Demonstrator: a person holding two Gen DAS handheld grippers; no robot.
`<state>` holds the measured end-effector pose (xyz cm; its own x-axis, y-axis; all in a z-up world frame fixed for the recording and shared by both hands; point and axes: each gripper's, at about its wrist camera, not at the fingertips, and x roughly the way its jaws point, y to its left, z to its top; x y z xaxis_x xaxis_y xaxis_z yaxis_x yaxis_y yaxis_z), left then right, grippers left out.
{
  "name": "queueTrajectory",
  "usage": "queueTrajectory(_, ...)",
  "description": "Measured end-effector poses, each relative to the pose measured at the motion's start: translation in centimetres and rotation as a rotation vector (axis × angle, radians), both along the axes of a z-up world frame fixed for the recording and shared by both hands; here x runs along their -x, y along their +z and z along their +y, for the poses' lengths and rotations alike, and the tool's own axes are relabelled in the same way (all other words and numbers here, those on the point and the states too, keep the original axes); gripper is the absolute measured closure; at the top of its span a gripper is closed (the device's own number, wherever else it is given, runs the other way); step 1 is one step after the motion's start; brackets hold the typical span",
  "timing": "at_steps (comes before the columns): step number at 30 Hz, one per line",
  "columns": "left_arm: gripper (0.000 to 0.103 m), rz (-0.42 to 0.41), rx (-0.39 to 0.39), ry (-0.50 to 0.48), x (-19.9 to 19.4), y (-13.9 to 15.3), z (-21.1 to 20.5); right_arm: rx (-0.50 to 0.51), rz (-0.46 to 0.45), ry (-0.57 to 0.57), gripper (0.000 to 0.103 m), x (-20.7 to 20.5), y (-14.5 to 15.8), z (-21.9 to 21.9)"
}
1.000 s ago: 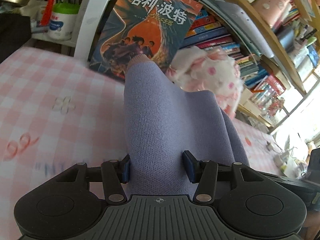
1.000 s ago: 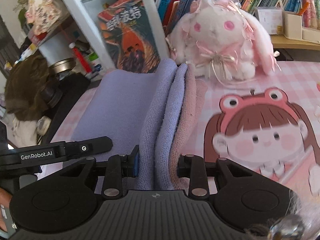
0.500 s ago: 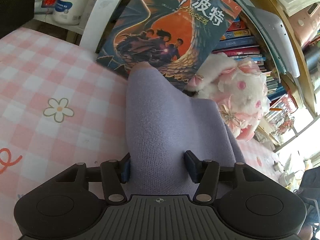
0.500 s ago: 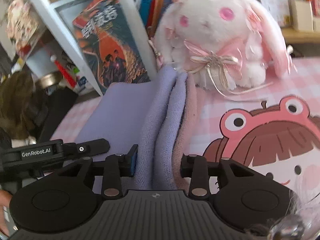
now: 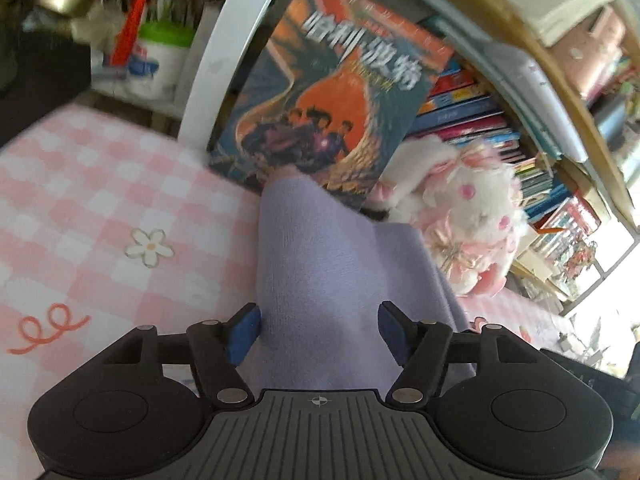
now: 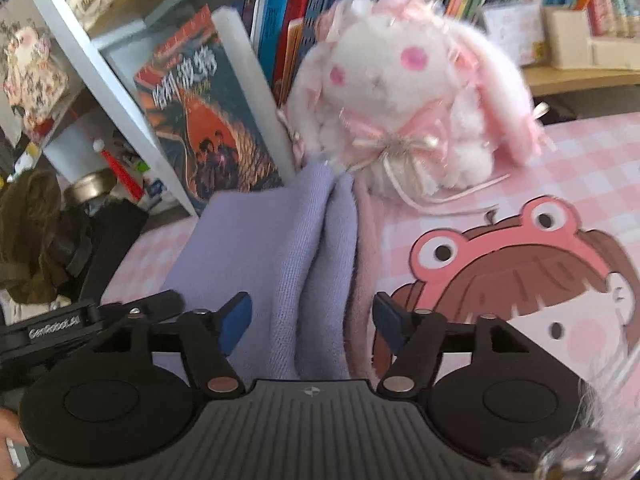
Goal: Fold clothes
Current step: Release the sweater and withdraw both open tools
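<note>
1. Fingers of the left gripper (image 5: 319, 330) stand apart, one blue pad on either side of the lavender knit garment (image 5: 320, 280); a sliver of gap shows at each pad, so I would not call it a firm clamp, though the cloth fills most of the space between them.
2. On the right gripper (image 6: 312, 320) the fingers are apart as well, with the garment's stacked edges (image 6: 316, 264) running up between them. Clear room shows on both sides, so nothing there is pinched.
3. Already doubled over, the garment lies on the pink checked desk cover (image 5: 100, 200). From the right wrist view I count at least two lavender layers and a pink edge (image 6: 362, 280) alongside them.
4. Its long axis runs straight ahead from both sets of fingers. The far end points at the standing book (image 5: 332, 100) and stops just short of the plush rabbit (image 6: 404, 92).
5. Both grippers sit at the near end: the left over the broad flat face, the right on the layered edge. Neither is clearly nearer.
6. Judging by this alone, it could be a fold being set down and let go, or a folded bundle about to be gripped for another fold. Whichever it is, the move would run along that forward axis.
</note>
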<state>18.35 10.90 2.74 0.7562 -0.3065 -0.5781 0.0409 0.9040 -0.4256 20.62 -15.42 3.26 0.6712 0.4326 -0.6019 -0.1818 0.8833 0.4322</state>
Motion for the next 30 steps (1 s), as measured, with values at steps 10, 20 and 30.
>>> queueTrajectory(10,0.029,-0.046,-0.176,-0.011,4.6,2.0,-2.9,0.193,-0.098,-0.011,0.031,5.4,1.9,1.2)
queueTrajectory(20,0.015,-0.03,-0.349,0.007,8.4,1.2,-4.8,0.297,-0.086,-0.01,0.021,9.3,1.3,2.0)
queueTrajectory(30,0.01,-0.005,-0.387,0.026,10.2,0.7,-5.1,0.336,-0.072,-0.014,0.019,12.1,0.8,2.4)
